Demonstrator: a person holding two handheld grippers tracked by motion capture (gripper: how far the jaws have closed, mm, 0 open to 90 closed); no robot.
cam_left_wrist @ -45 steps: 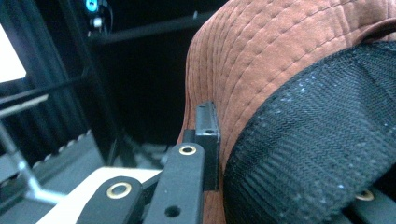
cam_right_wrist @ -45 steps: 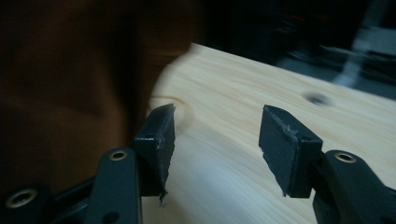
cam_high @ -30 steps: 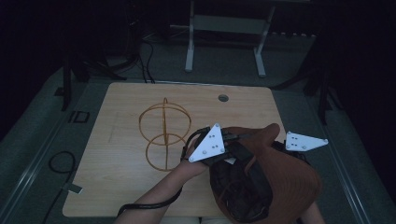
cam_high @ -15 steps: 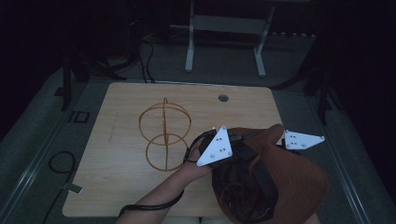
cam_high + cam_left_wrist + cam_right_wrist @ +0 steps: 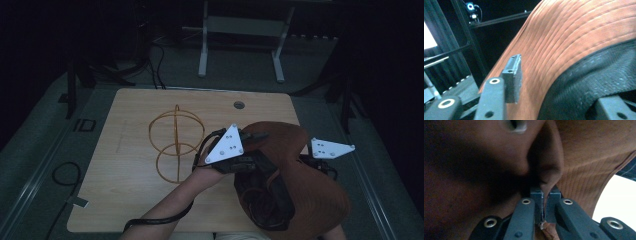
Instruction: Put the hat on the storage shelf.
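Hat (image 5: 300, 190) hangs between our grippers: right gripper (image 5: 544, 207) pinches its brim; left gripper (image 5: 554, 100) gapes around the opposite edge, nearer the wire frame (image 5: 176, 142).

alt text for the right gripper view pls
The right gripper has its two dark fingers pinched shut on a fold of brown cloth, seen very close. A pale patch of table shows at lower right.

Wire frame (image 5: 175, 142) left of centre on table (image 5: 120, 200), hat (image 5: 295, 185) at its near right edge
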